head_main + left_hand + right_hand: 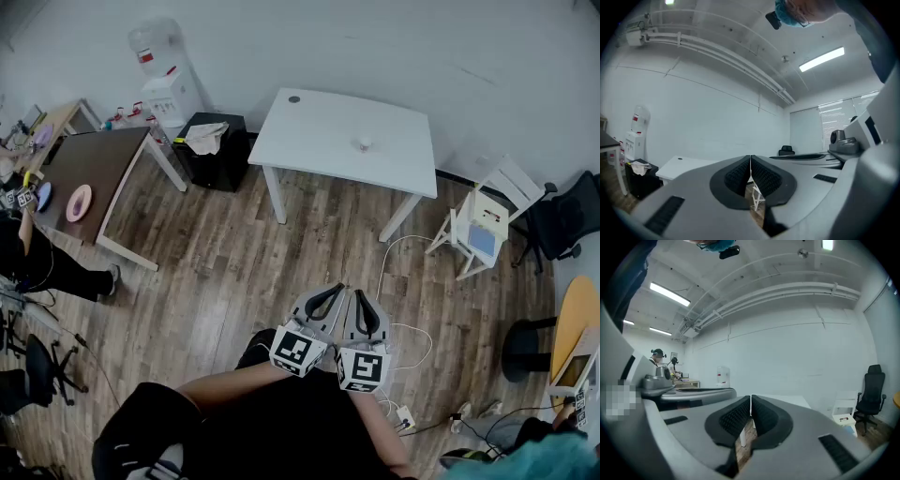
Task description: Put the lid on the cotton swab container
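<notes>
Left gripper [330,292] and right gripper [360,305], side by side over the floor [234,262], level, facing the table [319,131]. Both pairs of jaws are pressed together with nothing between them. A small pale item near the table's centre, probably the container [364,144], sits well apart from both; its lid is indistinguishable.

White table [347,141] is seen on brown wood-grain floor [225,272]. Left gripper [338,290] & right gripper [357,295] are shown grey w/ black ribbed pads [736,176], b/w square-marker cubes [297,350]. Pink plate [79,202], dark brown table [94,161] are seen.
</notes>
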Available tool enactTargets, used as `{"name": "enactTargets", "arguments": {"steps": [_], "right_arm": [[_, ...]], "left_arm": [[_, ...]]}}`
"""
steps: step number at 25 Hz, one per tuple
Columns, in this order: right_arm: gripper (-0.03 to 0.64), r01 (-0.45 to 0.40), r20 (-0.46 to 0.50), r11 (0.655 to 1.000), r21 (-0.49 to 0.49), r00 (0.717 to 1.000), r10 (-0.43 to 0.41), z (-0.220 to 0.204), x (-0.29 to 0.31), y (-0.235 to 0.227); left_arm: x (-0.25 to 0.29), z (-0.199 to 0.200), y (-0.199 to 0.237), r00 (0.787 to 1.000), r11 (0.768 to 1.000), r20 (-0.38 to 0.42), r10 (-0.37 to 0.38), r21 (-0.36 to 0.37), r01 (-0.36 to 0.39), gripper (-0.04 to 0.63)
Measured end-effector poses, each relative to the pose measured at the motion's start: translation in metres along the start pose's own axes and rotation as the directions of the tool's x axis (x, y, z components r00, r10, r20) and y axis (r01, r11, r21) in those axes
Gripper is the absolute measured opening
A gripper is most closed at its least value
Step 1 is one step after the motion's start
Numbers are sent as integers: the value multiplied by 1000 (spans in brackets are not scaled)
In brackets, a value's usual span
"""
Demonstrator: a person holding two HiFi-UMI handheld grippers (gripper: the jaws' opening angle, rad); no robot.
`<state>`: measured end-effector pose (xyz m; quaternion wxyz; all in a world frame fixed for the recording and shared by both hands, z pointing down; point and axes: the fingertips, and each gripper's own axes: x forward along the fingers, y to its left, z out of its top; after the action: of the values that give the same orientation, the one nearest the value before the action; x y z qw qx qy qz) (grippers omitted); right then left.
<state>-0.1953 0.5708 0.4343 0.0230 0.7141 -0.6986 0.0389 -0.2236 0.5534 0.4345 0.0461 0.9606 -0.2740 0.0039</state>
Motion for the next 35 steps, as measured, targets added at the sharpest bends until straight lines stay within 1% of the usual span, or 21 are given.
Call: {"name": "enactTargets", "arguments": {"steps": [2, 4, 6, 8, 10, 13, 16, 18, 20, 23, 25, 28, 31, 35], "right_arm": [[35, 7, -27, 998, 58, 1000, -5, -10, -10, -24], [37, 23, -29, 993, 116, 999, -20, -13, -18, -49], [38, 45, -1, 989, 142, 999, -45, -9, -22, -69], [38, 61, 26, 989, 134, 998, -65, -3, -21, -82], [38, 71, 37, 990, 122, 996, -76, 1, -17, -90], [38, 59, 37, 992, 110, 997, -63, 2, -8, -94], [38, 43, 24, 994, 100, 999, -45, -4, 6, -97], [38, 41, 8, 994, 98, 999, -42, -8, 19, -100], [38, 66, 11, 993, 99, 998, -68, -8, 33, -107], [38, 101, 12, 993, 62, 995, -102, -4, 59, -117], [37, 85, -11, 995, 47, 996, -85, -6, 84, -120], [37, 38, -45, 998, 47, 998, -36, -10, 125, -121], [35, 19, -59, 999, 38, 998, -17, -5, 167, -120], [37, 36, -67, 999, 15, 997, -35, 4, 215, -124]], "left_arm": [[4, -3, -14, 1000, 999, 11, -2, -42, 2, 17], [8, -4, -19, 1000, 997, 14, 8, -71, -7, 17], [10, -5, -16, 1000, 998, 7, 20, -63, -19, 17], [14, -11, -12, 1000, 999, 1, 21, -44, -21, 17], [20, -19, -8, 1000, 999, -11, 16, -42, -17, 17], [35, -28, -2, 1000, 998, -22, 10, -56, -11, 17], [59, -28, 3, 1000, 998, -10, -6, -55, 5, 17], [77, -25, 8, 1000, 999, 0, -16, -51, 16, 17], [94, -24, 12, 1000, 998, 3, -26, -55, 26, 17], [116, -25, 22, 999, 998, 6, -33, -57, 33, 17], [133, -24, 32, 999, 999, 19, -29, -28, 30, 17], [163, -13, 50, 998, 999, 49, -41, 9, 41, 17], [192, -4, 79, 997, 999, 51, -52, -11, 53, 17], [224, -4, 115, 997, 996, 25, -69, -51, 70, 17]]}}
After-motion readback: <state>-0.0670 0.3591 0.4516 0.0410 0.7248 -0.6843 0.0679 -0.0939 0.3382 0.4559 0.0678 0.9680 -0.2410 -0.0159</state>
